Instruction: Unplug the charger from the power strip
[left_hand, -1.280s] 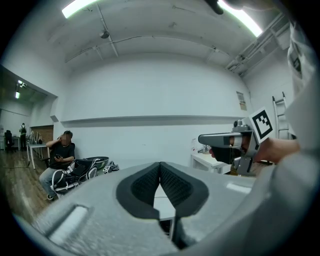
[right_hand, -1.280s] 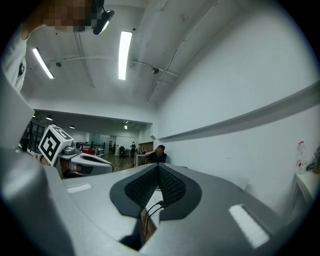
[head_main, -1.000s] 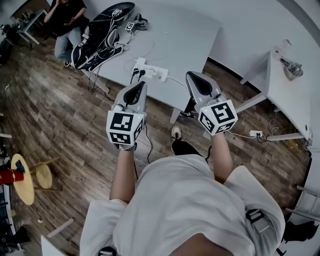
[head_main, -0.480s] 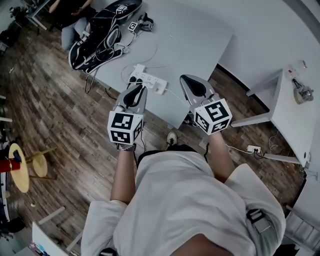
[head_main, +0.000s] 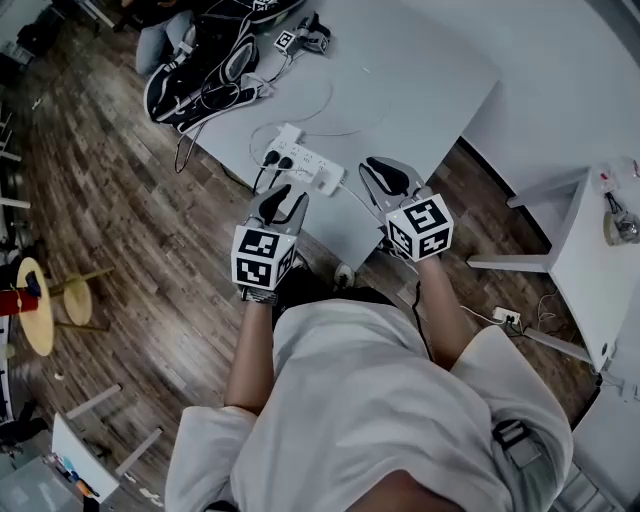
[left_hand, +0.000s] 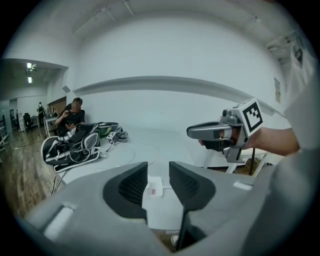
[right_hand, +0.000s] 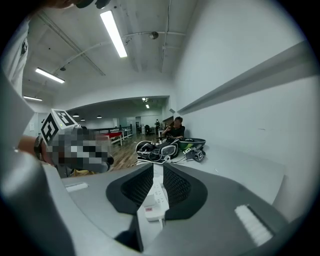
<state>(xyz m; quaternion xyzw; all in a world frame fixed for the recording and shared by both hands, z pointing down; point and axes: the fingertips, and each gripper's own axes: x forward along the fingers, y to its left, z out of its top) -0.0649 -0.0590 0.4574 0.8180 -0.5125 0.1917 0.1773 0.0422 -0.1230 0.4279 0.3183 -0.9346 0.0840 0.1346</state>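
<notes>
A white power strip (head_main: 303, 166) lies near the front edge of the white table (head_main: 420, 90), with two black plugs (head_main: 277, 159) and their cables at its left end. In the right gripper view a white block (right_hand: 152, 200) sits on the strip (right_hand: 159, 187) near its closest end. My left gripper (head_main: 285, 203) hovers just in front of the strip; its jaws are opening and nothing is between them. The strip (left_hand: 154, 189) shows beyond the left gripper (left_hand: 158, 170). To the strip's right, my right gripper (head_main: 385, 180) points along the strip, and the right gripper (right_hand: 158, 172) stands open and empty.
A black bag with coiled cables (head_main: 205, 70) and a small marker cube (head_main: 288, 41) lie at the table's far left. A seated person (head_main: 160, 25) is beyond it. A yellow stool (head_main: 40, 305) stands on the wood floor at left, and a second white table (head_main: 590, 250) at right.
Both grippers have come down and forward toward the power strip at the table's edge. The left jaws, shut before, now stand apart.
</notes>
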